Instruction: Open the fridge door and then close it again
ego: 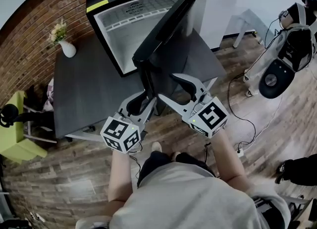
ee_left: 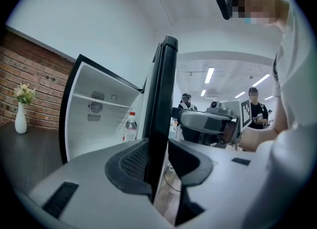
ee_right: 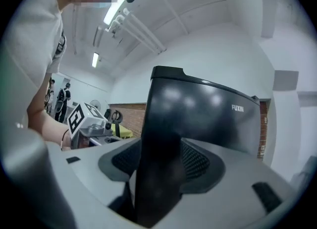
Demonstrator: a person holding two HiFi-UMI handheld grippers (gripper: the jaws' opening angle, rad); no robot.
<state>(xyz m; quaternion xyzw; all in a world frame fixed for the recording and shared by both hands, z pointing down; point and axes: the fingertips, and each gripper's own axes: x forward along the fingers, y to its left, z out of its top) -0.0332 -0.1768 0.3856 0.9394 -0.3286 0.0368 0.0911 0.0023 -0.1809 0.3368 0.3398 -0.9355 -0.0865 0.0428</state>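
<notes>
Fridge [ego: 126, 29] on bench [ego: 84, 99], at 12 o'clock from the person. Vase [ego: 67, 48] on bench at the fridge's 9 o'clock. Fridge door [ego: 166, 22] swung out toward 6 o'clock. Left hand-held gripper [ego: 143, 96] at the door's near end, door edge between its jaws. Right hand-held gripper [ego: 167, 86] just beside, at its 3 o'clock. Bottle [ee_left: 130, 126] inside the fridge.

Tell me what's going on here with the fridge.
A person holds a gripper in each hand at a small black fridge on a dark table. Its door stands wide open. The left gripper is clamped on the door's free edge. The right gripper has its jaws apart with that edge between them. A bottle stands inside.
</notes>
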